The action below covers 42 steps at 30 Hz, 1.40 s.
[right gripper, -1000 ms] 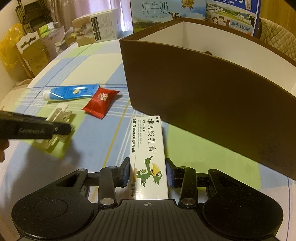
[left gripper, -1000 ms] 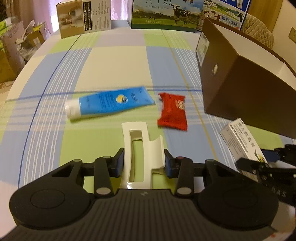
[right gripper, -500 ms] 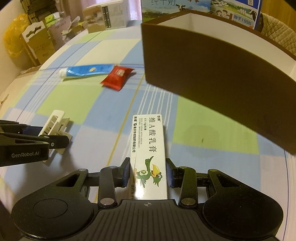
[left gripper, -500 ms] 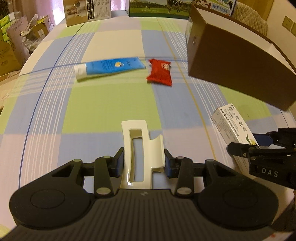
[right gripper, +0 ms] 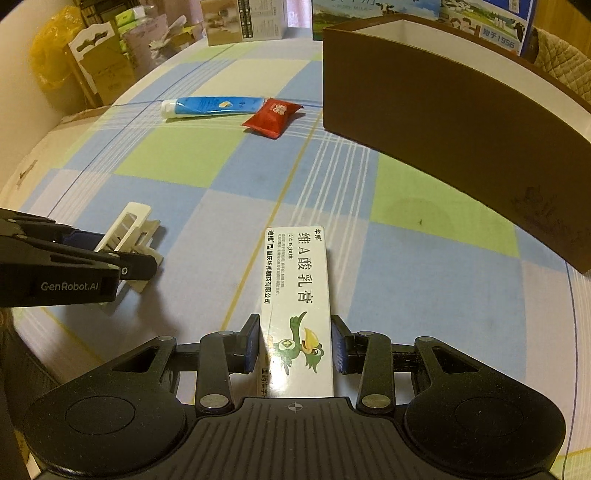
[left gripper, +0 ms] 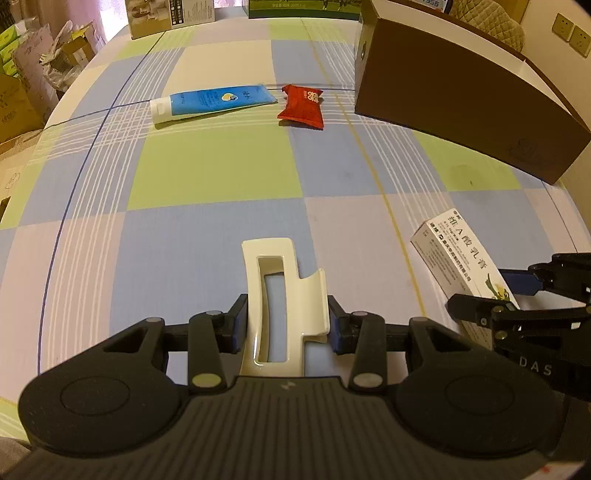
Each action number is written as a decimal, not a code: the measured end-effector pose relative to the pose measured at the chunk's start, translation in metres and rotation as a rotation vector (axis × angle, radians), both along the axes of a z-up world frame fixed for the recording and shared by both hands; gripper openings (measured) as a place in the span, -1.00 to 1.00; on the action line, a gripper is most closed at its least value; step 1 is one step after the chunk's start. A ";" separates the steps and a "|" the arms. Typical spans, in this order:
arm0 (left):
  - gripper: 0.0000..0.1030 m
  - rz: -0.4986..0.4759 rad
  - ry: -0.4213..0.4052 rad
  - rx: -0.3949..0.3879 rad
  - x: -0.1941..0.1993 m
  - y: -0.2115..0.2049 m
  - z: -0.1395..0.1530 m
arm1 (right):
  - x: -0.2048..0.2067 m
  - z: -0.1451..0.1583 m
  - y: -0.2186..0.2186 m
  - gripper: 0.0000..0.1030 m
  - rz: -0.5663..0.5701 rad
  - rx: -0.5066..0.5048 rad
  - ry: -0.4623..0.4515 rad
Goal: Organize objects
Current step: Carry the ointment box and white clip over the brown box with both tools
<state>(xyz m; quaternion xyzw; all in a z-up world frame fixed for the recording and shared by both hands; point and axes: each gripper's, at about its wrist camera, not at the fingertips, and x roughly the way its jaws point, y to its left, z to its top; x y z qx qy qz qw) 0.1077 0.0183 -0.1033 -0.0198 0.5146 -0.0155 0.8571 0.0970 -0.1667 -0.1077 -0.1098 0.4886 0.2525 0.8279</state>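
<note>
My left gripper [left gripper: 287,325] is shut on a cream hair claw clip [left gripper: 280,295], held above the checked tablecloth. My right gripper [right gripper: 294,345] is shut on a white ointment carton [right gripper: 297,295] with a green bird print; that carton [left gripper: 461,258] also shows at the right of the left wrist view. The clip [right gripper: 129,236] and left gripper appear at the left of the right wrist view. A blue tube [left gripper: 210,103] and a red snack packet [left gripper: 303,107] lie side by side farther out. An open brown box [left gripper: 461,99] stands at the right.
Milk cartons [right gripper: 369,9] and a tan box [left gripper: 170,14] stand along the table's far edge. Cardboard and bags [right gripper: 96,62] pile up beyond the left edge. The checked tablecloth [left gripper: 207,166] stretches between me and the tube.
Both grippers have pulled back toward the near side with their objects still held; the tube, packet and brown box now lie farther away.
</note>
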 end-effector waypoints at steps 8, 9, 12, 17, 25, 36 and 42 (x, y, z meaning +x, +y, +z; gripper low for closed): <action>-0.28 -0.002 -0.003 0.005 0.002 0.000 -0.001 | 0.004 -0.001 0.001 -0.31 -0.008 0.009 -0.003; -0.28 -0.002 -0.004 0.006 0.003 0.000 -0.001 | 0.004 -0.001 0.001 -0.31 -0.007 0.010 -0.004; -0.27 -0.007 -0.008 0.017 0.005 -0.002 -0.002 | 0.006 -0.001 0.002 -0.31 -0.010 0.017 -0.006; -0.26 -0.007 -0.013 0.020 0.007 -0.003 -0.003 | 0.012 -0.001 0.002 -0.29 -0.018 0.035 -0.009; -0.27 -0.007 -0.013 0.024 0.010 -0.004 -0.002 | 0.017 -0.002 0.005 -0.30 -0.016 0.046 -0.028; -0.29 -0.026 -0.012 0.031 0.010 -0.007 0.000 | 0.013 0.000 -0.006 -0.32 -0.011 0.057 -0.022; -0.29 -0.048 -0.030 0.018 0.006 -0.014 0.009 | 0.012 0.010 -0.019 -0.32 -0.034 0.087 -0.020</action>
